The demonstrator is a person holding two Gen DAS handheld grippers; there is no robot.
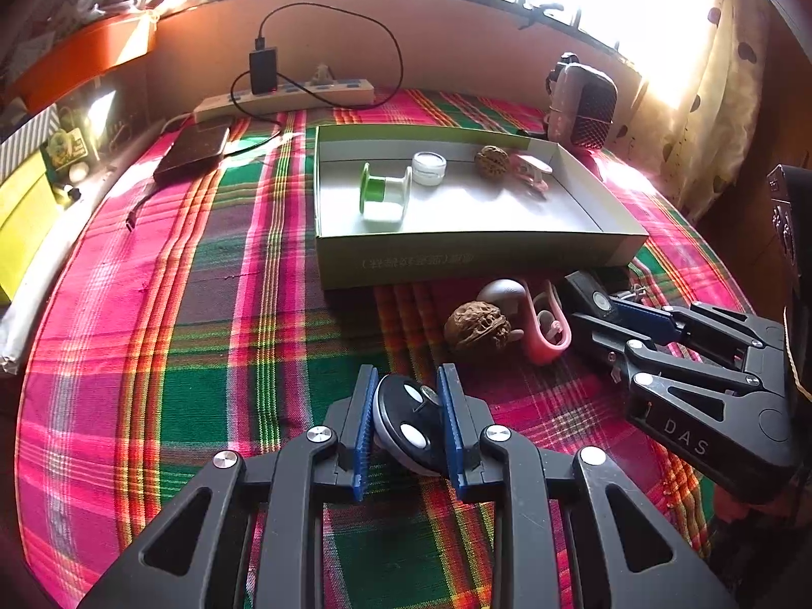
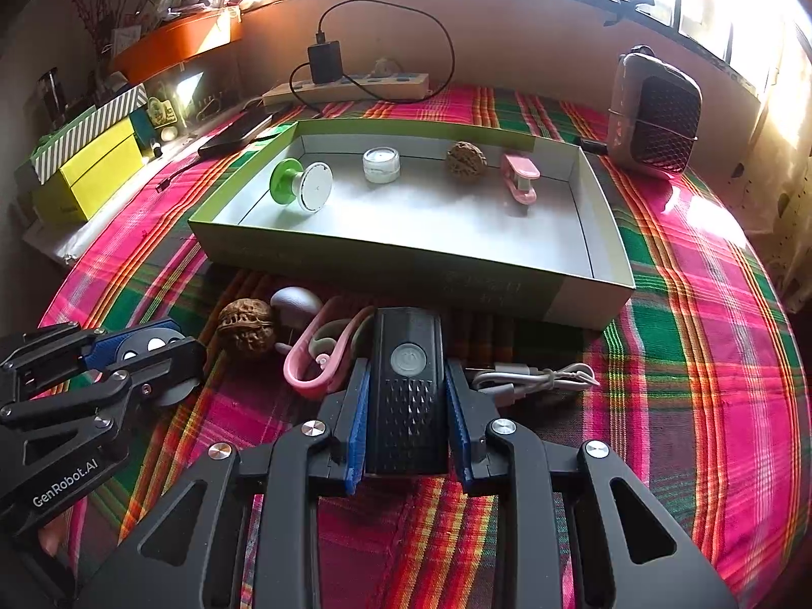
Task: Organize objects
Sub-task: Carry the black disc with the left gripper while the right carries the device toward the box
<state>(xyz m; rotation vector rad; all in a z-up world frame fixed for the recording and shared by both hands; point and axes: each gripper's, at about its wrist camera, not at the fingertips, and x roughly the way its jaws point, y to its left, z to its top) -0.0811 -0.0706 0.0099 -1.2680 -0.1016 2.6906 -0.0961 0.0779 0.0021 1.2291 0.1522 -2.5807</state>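
My left gripper point(image 1: 408, 424) is shut on a round black disc with white dots point(image 1: 411, 421), low over the plaid cloth; it also shows in the right wrist view point(image 2: 147, 350). My right gripper point(image 2: 406, 416) is shut on a black bike light point(image 2: 408, 385), in front of the green box point(image 2: 396, 264). The box holds a green spool point(image 2: 299, 185), a small white jar point(image 2: 380, 165), a walnut point(image 2: 466, 161) and a pink clip point(image 2: 520, 177). A second walnut point(image 2: 247, 326), a grey mushroom-shaped piece point(image 2: 294, 302) and a pink hook point(image 2: 317, 355) lie between the grippers.
A coiled white cable point(image 2: 538, 378) lies right of the bike light. A power strip with charger point(image 2: 350, 83), a dark phone point(image 1: 195, 149) and a small heater point(image 2: 654, 111) stand behind the box. Yellow and striped boxes point(image 2: 86, 162) line the left edge.
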